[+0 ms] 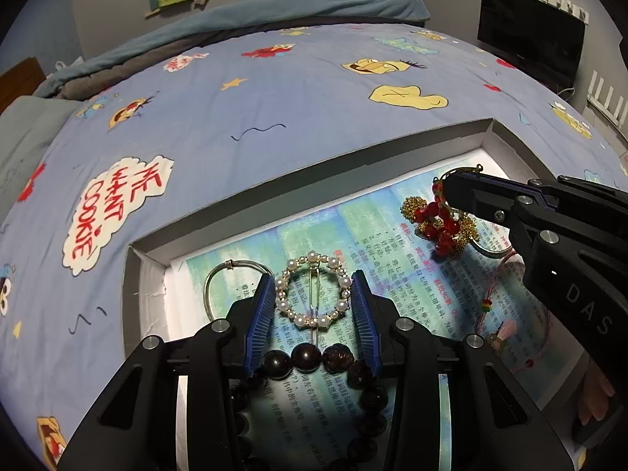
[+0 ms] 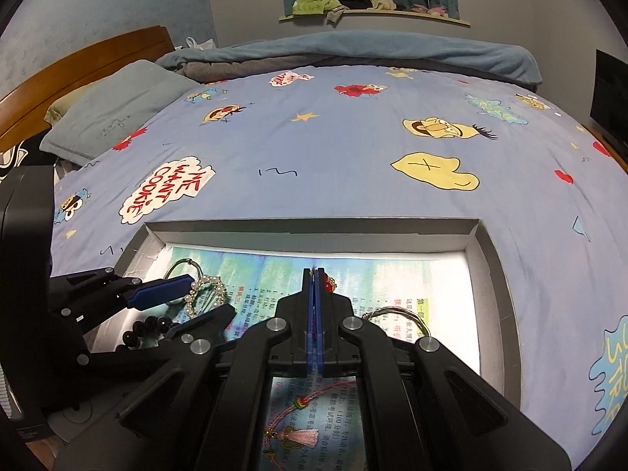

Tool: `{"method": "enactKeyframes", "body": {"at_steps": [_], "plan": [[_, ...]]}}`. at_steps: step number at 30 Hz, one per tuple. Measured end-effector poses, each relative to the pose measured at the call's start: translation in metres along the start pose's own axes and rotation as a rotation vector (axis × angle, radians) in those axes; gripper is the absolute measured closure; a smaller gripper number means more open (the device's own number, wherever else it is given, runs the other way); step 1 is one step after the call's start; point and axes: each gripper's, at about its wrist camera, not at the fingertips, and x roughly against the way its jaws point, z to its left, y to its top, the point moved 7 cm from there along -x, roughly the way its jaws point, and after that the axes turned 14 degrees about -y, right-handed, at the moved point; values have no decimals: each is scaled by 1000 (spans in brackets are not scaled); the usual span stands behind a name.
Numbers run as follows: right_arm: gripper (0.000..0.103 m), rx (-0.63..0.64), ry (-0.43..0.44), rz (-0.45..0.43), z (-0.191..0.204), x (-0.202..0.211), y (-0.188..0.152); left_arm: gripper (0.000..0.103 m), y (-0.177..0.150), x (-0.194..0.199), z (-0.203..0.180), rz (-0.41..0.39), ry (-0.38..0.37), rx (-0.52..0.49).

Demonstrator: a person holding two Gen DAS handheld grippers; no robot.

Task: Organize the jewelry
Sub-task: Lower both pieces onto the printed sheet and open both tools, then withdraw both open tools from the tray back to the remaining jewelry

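A shallow grey box [image 1: 137, 274] lined with a printed page lies on the bed and holds the jewelry. My left gripper [image 1: 314, 294] is open, its blue pads either side of a pearl ring brooch [image 1: 312, 294]. A dark wooden bead bracelet [image 1: 306, 357] lies just below it, and a silver bangle [image 1: 219, 274] to its left. My right gripper [image 2: 315, 274] is shut on a red-and-gold beaded ornament [image 1: 437, 221], held just above the page. A pink cord bracelet with a tassel [image 2: 298, 428] lies under the right gripper.
The box [image 2: 490, 274] sits on a blue cartoon-print bedspread [image 2: 333, 149]. Another silver ring [image 2: 396, 314] lies to the right of the right gripper. A pillow [image 2: 110, 114] and wooden headboard are at far left, a dark TV [image 1: 530, 35] at right.
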Motion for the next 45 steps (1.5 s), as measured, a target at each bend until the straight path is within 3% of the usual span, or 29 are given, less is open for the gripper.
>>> {"method": "enactKeyframes", "body": {"at_steps": [5, 11, 21, 35, 45], "plan": [[102, -40, -1, -8, -7, 2, 3, 60, 0, 1, 1, -5, -7, 9], [99, -60, -7, -15, -12, 6, 5, 49, 1, 5, 3, -26, -4, 22], [64, -91, -22, -44, -25, 23, 11, 26, 7, 23, -1, -80, 48, -5], [8, -134, -66, -131, -49, 89, 19, 11, 9, 82, -11, -166, 74, 36], [6, -199, -73, -172, -67, 149, 13, 10, -5, 146, -35, -213, 103, 4]]}}
